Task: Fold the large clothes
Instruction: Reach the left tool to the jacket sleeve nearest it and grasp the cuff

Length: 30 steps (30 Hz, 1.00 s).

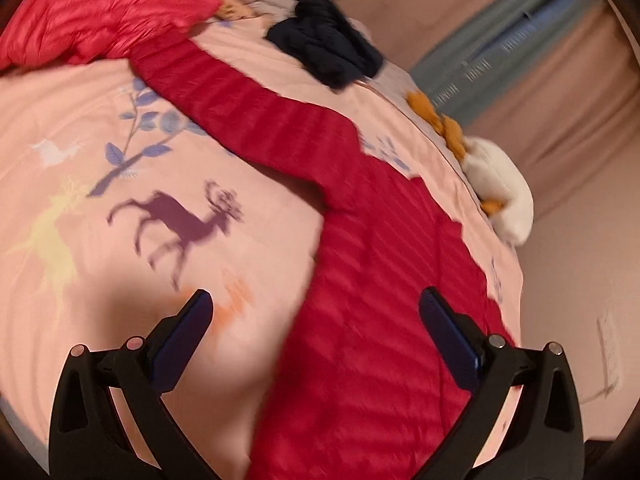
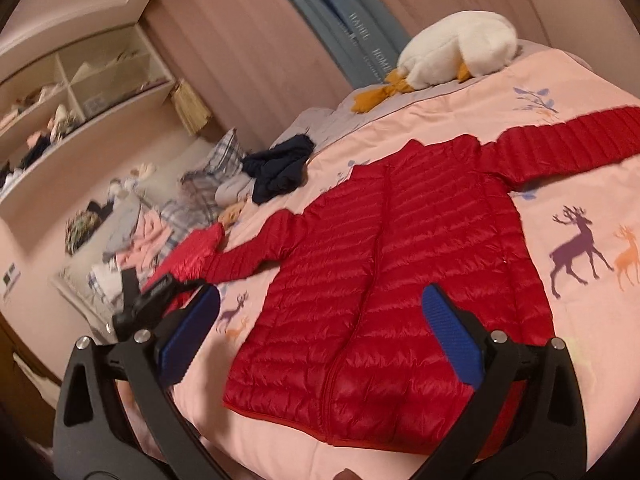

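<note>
On the pink deer-print bedspread a red quilted puffer jacket lies flat, front up, sleeves spread. Both the left hand-held gripper and right hand-held gripper hover above it, released, jaws wide apart, grasping nothing.

Two hand-held black plastic grippers with blue ribbed finger pads hover with nothing between their fingers. The left gripper has its jaws spread wide, pads angled outward. The right gripper is likewise spread wide, one blue pad to each side. In the right wrist view, the left gripper's black body shows just beyond the right gripper's left finger.
</note>
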Motion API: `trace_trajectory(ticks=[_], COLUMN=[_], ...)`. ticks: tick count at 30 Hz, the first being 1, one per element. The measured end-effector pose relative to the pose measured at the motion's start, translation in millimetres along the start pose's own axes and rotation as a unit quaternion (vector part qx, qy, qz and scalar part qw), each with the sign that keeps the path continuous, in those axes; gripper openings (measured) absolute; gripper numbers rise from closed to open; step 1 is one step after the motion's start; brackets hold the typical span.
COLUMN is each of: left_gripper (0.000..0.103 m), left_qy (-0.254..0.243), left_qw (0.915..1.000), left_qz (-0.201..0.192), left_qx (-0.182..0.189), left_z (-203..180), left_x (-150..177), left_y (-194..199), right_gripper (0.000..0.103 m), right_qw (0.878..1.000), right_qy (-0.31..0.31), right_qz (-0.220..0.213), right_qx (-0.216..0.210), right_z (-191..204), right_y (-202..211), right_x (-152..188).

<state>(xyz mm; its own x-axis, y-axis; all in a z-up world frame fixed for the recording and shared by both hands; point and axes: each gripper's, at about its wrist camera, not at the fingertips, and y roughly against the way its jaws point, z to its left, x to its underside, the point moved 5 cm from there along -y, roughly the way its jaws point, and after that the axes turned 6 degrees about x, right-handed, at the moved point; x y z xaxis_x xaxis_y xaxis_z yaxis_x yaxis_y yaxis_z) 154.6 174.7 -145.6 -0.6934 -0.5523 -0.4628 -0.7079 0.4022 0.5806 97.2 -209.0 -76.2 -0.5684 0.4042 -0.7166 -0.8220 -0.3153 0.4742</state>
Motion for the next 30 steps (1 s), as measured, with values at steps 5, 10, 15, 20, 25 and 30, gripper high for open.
trace_trajectory(ticks=[5,10,15,20,25,30], left_gripper=[0.102,0.102,0.102,0.102,0.102,0.102], left_qy=[0.092,0.150,0.220,0.238,0.236,0.251], left_qw=[0.9946,0.9847,0.9659,0.9565,0.9537,0.9484], left_qz=[-0.008,-0.026,-0.059,-0.090,-0.108,-0.130], left_qx=[0.048,0.085,0.123,0.142,0.151,0.143], left_z=[51,93,130,142,147,156], left_x=[-52,-101,-134,-159,-184,-204], left_y=[-21,-45,-65,-81,-93,-100], right_gripper=[0.101,0.101,0.101,0.101,0.101,0.101], right_qw=[1.000,0.999,0.999,0.998,0.997,0.997], right_qy=[0.019,0.020,0.020,0.020,0.018,0.020], right_qz=[0.017,0.032,0.038,0.042,0.044,0.044], right_qx=[-0.003,0.010,0.026,0.045,0.055,0.058], right_z=[0,-7,-16,-24,-29,-29], right_y=[-16,-34,-51,-68,-81,-88], right_x=[1,-1,-5,-7,-12,-15])
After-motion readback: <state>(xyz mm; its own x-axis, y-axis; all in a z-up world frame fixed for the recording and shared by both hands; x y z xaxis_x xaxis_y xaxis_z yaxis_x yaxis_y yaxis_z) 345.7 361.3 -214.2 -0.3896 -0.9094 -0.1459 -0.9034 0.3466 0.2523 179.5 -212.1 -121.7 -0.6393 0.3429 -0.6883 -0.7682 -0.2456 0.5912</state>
